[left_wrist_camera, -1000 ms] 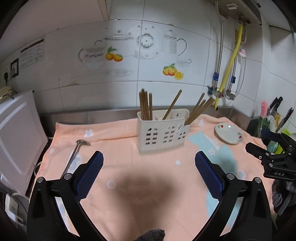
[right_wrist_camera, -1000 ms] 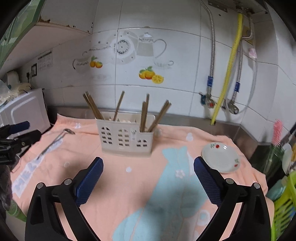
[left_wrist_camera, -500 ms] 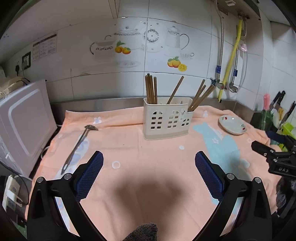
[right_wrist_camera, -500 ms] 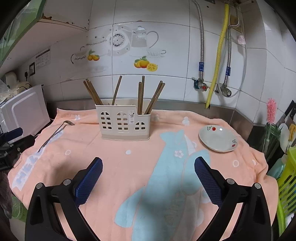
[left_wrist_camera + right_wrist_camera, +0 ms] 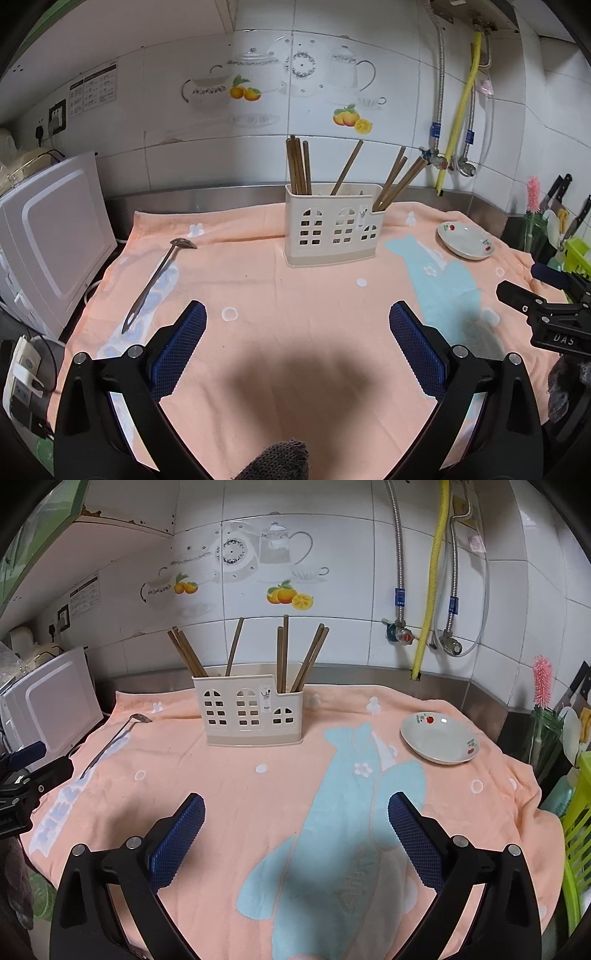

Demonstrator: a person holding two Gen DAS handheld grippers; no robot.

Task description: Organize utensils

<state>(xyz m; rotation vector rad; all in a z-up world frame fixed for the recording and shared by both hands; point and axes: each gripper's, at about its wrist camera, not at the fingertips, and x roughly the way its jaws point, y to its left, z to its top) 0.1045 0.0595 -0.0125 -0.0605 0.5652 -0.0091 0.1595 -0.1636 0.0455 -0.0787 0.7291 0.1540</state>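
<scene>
A white utensil holder (image 5: 332, 225) with several wooden chopsticks (image 5: 298, 166) stands at the back middle of the peach towel (image 5: 295, 314); it also shows in the right wrist view (image 5: 251, 712). A metal spoon (image 5: 157, 275) lies flat on the towel at the left, bowl toward the wall; the right wrist view shows the spoon (image 5: 114, 740) too. My left gripper (image 5: 297, 325) is open and empty above the towel's front. My right gripper (image 5: 295, 812) is open and empty, to the right of the left one.
A small white dish (image 5: 439, 740) with red flowers sits on the towel at the right. A white appliance (image 5: 51, 240) stands at the left edge. A green rack (image 5: 578, 834) and a pink brush (image 5: 542, 681) stand at the right. The tiled wall is behind.
Both grippers have pulled back and up from the holder, which now looks farther off. Both stayed open and empty. The spoon and dish have not moved.
</scene>
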